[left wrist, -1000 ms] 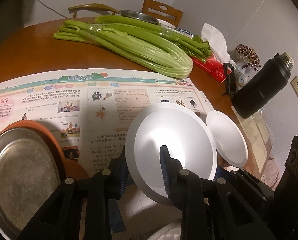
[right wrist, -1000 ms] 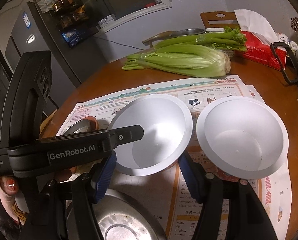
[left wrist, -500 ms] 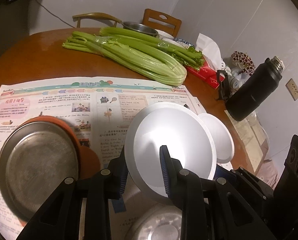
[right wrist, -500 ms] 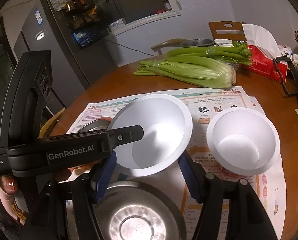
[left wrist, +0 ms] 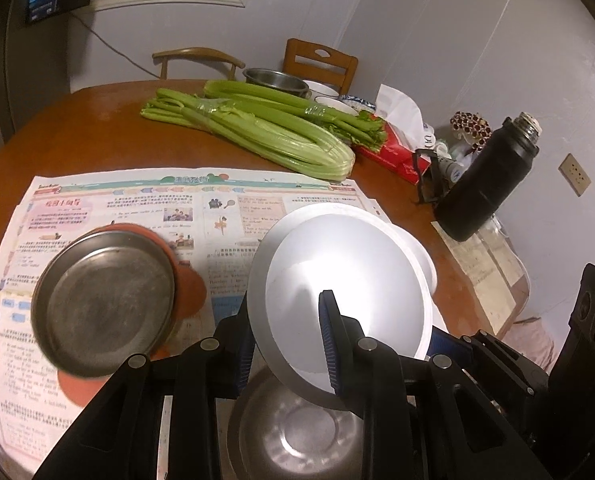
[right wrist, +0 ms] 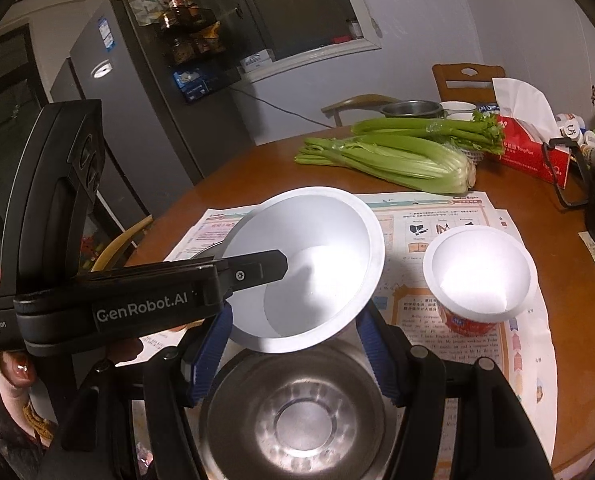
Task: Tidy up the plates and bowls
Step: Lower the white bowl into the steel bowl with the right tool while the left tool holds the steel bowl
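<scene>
Lifted: white bowl (left wrist: 349,280) now rides higher, left claw (left wrist: 285,344) pinching its rim, right claw (right wrist: 293,344) clamped across it. Steel bowl (right wrist: 293,412) below at 6 o'clock; small bowl (right wrist: 479,276) at 3, steel plate (left wrist: 101,300) at 9 still unstacked on tabletop (left wrist: 77,128).

The near rim of the steel bowl (right wrist: 297,416) is cut off at 6 o'clock in the right wrist view, and in the left wrist view most of it (left wrist: 293,436) is hidden under the white bowl (left wrist: 345,300) and the left gripper (left wrist: 285,344). The small paper cup (left wrist: 425,264) is almost wholly covered by the white bowl at 3 o'clock. The orange plate (left wrist: 185,280) is largely hidden beneath the metal plate (left wrist: 105,300). The newspaper (left wrist: 137,204) print is too small to be read.
</scene>
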{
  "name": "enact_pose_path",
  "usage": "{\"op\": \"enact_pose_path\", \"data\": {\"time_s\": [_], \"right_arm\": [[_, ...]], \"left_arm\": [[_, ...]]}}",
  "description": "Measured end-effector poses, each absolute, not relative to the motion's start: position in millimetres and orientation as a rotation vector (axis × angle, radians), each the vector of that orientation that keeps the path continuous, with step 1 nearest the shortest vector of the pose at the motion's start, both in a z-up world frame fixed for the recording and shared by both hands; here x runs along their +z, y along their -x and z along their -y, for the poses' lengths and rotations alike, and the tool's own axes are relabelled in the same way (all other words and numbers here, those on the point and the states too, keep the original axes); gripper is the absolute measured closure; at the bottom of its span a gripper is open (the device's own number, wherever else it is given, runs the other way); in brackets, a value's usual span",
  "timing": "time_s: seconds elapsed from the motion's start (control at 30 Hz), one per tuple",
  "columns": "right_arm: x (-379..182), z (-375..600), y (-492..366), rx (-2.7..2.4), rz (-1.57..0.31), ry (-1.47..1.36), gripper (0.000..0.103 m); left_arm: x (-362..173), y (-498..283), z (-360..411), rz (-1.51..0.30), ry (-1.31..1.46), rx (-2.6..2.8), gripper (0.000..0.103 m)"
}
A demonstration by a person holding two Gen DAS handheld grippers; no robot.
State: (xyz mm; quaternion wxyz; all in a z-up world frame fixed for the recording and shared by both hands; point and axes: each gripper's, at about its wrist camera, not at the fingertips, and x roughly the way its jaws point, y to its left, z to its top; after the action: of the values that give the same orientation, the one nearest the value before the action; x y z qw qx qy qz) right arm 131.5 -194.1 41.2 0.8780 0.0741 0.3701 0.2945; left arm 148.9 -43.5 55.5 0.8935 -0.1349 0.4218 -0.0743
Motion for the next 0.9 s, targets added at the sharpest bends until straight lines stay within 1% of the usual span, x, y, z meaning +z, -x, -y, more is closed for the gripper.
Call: {"op": "enact_pose_path", "data": {"time_s": [0.47, 0.9], "right_arm": [[52.6, 200.4, -87.6, 0.663, -0.773, -0.124, 0.038], [32.4, 203.0, -70.2, 0.680, -0.847, -0.090, 0.038]], "left_arm": [[64.9, -99.5, 50.5, -0.866, 0.278, -0.144, 0.073], [32.8, -83.4, 55.2, -0.938, 0.310, -0.156, 0.073]]}}
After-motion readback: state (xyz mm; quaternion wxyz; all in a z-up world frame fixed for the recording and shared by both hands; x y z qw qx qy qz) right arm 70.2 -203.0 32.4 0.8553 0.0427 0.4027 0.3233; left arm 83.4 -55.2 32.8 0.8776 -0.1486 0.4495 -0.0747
